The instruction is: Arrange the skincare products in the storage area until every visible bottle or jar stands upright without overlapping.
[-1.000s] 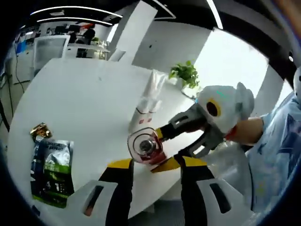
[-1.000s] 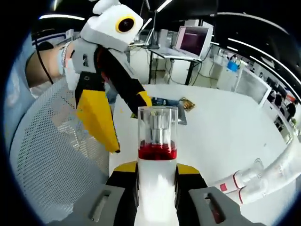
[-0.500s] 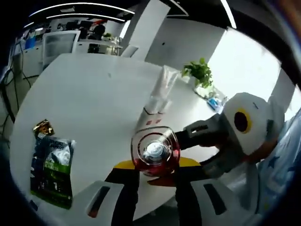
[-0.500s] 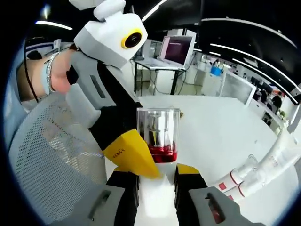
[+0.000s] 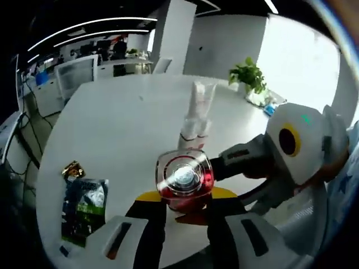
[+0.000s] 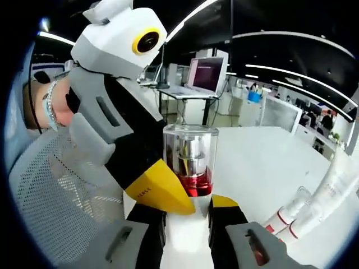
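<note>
A round white table (image 5: 112,129) fills the middle of the left gripper view, in an open office with ceiling light strips, desks and monitors behind it. A potted plant (image 5: 249,75) sits at the table's far edge. Two white tubes (image 5: 197,112) with red bands lie side by side on the table, touching each other. Nearer the edge lies a dark green pouch (image 5: 84,207), with a small gold wrapper (image 5: 73,168) just beside its top corner. In the right gripper view, a laptop (image 6: 207,73) stands open on a desk beyond the table, a mesh chair back (image 6: 61,196) shows at the left, and the tubes (image 6: 314,207) lie at the right.

The bottle (image 6: 189,168), white-bodied with a red collar under a clear cap, stands upright between the right gripper's (image 6: 188,210) jaws, which pinch its body. The left gripper (image 6: 160,190) reaches in from the left of that view, a yellow fingertip touching the bottle near the red collar; a wrist with a bracelet (image 6: 47,103) holds it.

In the left gripper view the bottle (image 5: 184,176) is seen cap-on from above, between the yellow tips of the left gripper (image 5: 185,199), which close on it. The right gripper (image 5: 247,162) comes in from the right, holding the bottle's body.
</note>
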{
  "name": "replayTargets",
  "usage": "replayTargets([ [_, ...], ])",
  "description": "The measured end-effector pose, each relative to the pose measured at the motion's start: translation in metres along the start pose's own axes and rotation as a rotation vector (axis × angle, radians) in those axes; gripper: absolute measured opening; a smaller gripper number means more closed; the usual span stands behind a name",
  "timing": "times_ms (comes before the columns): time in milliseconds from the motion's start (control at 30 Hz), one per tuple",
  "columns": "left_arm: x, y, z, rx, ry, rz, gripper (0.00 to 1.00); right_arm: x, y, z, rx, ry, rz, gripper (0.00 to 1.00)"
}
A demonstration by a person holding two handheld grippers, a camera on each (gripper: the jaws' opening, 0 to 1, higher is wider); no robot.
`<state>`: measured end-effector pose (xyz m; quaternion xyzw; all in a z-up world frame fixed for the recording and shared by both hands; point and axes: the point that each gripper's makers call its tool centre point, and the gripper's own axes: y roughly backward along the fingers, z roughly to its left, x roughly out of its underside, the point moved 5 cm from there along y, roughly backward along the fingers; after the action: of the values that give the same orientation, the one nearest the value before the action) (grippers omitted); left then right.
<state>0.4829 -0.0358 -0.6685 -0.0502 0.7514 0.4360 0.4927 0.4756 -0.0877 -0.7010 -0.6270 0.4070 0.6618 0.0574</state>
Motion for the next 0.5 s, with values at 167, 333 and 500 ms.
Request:
replayTargets([
  [167, -0.0034, -0.0003, -0.0019, -0.054, -0.133, 0.000, 0.31, 0.0016, -0.0019, -0.0014, 0.009, 0.006, -0.017, 0.23],
  [333, -0.0049, -0.0041, -0.0070, -0.064, -0.240, -0.051, 0.32, 0.0078, -0.0014, -0.0052, 0.006, -0.028, 0.014, 0.23],
  [500, -0.0042, -0.0047, -0.0037, -0.041, -0.221, -0.076, 0.34, 0.0094, -0.0003, -0.0062, -0.003, -0.059, 0.018, 0.23],
])
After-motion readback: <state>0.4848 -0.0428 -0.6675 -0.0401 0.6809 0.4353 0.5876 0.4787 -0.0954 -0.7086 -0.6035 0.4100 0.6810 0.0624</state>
